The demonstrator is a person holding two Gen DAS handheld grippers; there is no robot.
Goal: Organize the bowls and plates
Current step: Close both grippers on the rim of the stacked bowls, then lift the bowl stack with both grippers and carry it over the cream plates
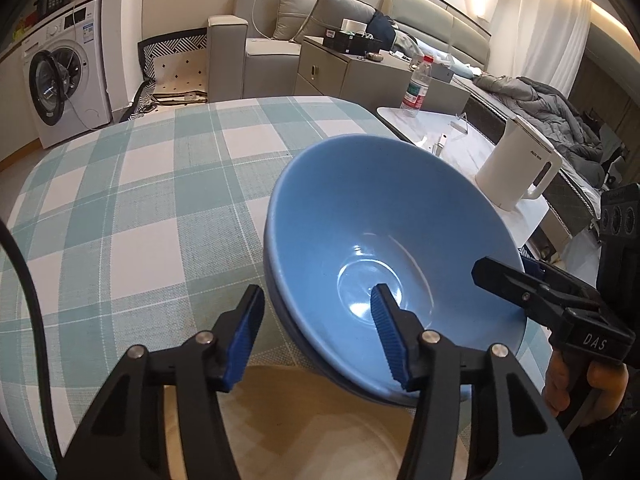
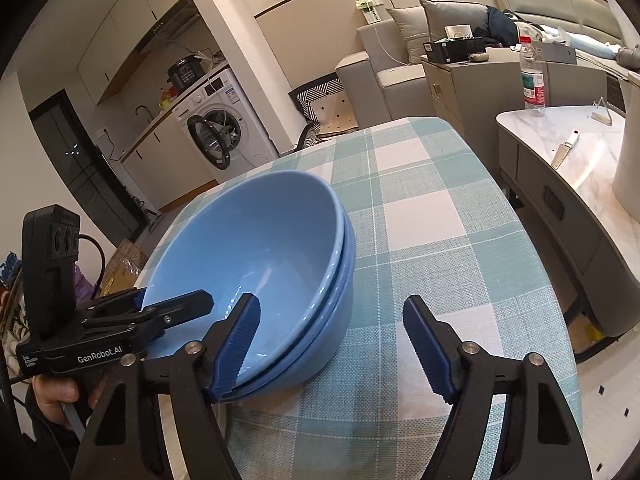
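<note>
Two light blue bowls, one nested in the other (image 1: 384, 240) (image 2: 256, 248), sit on the checked tablecloth (image 1: 140, 200) (image 2: 420, 220) near its front edge. My left gripper (image 1: 316, 336) is open, straddling the near rim of the stack, one finger inside the top bowl. My right gripper (image 2: 330, 344) is open too, straddling the stack's right rim, left finger inside the bowl. Each gripper shows in the other's view, the right one (image 1: 520, 288) and the left one (image 2: 160, 308), at the bowl's edge. No plates are in view.
A white kettle (image 1: 520, 164) and a water bottle (image 1: 416, 84) (image 2: 532, 76) stand on a marble side table (image 2: 580, 140) to the right. A sofa (image 1: 320, 20) and a washing machine (image 1: 60, 76) (image 2: 224, 128) lie beyond the table.
</note>
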